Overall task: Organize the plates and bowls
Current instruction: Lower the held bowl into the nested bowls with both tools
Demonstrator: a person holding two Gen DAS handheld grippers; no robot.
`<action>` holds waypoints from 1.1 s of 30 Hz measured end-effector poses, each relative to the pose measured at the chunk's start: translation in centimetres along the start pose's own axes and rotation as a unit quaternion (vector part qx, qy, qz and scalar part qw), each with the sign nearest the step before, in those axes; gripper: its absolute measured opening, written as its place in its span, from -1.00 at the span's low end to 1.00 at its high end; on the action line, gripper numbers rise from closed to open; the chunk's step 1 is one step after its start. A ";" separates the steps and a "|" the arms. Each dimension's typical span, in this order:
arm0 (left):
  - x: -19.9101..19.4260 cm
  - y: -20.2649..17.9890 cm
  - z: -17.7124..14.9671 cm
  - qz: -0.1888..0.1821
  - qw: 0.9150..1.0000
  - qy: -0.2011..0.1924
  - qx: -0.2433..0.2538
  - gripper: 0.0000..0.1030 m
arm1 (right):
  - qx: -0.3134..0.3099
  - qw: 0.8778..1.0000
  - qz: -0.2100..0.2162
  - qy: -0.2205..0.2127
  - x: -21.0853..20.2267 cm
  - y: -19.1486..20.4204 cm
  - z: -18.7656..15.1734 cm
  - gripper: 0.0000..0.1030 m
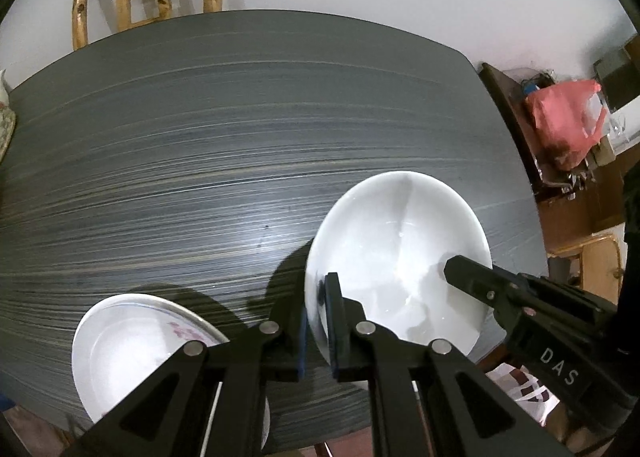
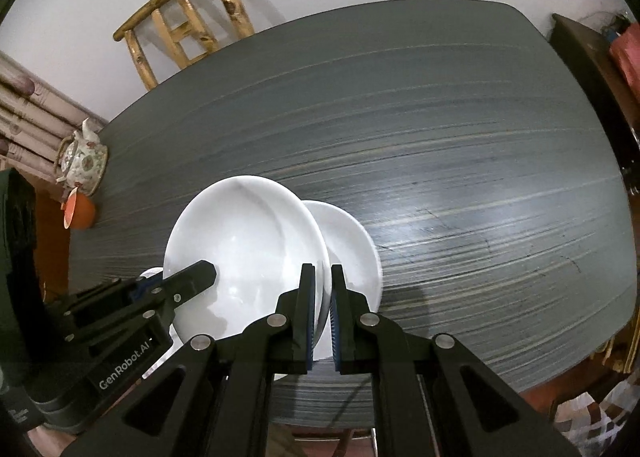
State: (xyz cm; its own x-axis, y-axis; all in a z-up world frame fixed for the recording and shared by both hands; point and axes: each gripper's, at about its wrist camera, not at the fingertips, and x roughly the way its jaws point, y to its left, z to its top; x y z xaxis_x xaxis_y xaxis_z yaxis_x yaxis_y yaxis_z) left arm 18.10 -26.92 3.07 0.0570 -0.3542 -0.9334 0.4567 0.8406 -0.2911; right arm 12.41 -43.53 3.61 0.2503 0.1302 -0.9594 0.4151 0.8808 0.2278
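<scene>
A white bowl (image 1: pixel 400 257) is held over the desk (image 1: pixel 200 157) by its opposite rims, pinched in the closed left tongs (image 1: pixel 318 321) and right tongs (image 2: pixel 322 313), and is best kept level while carried above the flowered plate (image 1: pixel 132 341).

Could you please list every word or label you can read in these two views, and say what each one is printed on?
"DAS": on the body of the right gripper, seen in the left wrist view.
"GenRobot.AI": on the body of the left gripper, seen in the right wrist view.
No other readable text appears.
</scene>
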 end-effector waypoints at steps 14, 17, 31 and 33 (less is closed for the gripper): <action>2.4 -2.1 -0.7 0.025 1.000 0.006 0.015 -0.82 | 0.014 1.000 0.002 0.013 1.4 -2.2 -0.5 -0.85; 2.5 -2.2 -0.9 0.027 0.999 0.006 0.016 -0.82 | 0.016 1.000 0.000 0.012 1.4 -2.5 -0.3 -0.83; 2.7 -3.6 -0.4 0.049 0.998 0.015 0.042 -0.77 | 0.015 1.000 0.005 0.013 1.5 -2.7 -0.2 -0.81; 2.7 -3.6 -0.5 0.051 0.998 0.016 0.043 -0.77 | 0.016 1.000 0.006 0.013 1.5 -2.7 -0.3 -0.81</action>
State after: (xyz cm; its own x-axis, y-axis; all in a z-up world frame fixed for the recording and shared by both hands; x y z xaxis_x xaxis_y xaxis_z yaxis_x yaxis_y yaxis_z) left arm 16.16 -30.76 1.47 0.0794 -0.2552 -0.9636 0.5242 0.8329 -0.1774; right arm 11.42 -45.59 1.54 0.2334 0.1525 -0.9604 0.4392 0.8646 0.2440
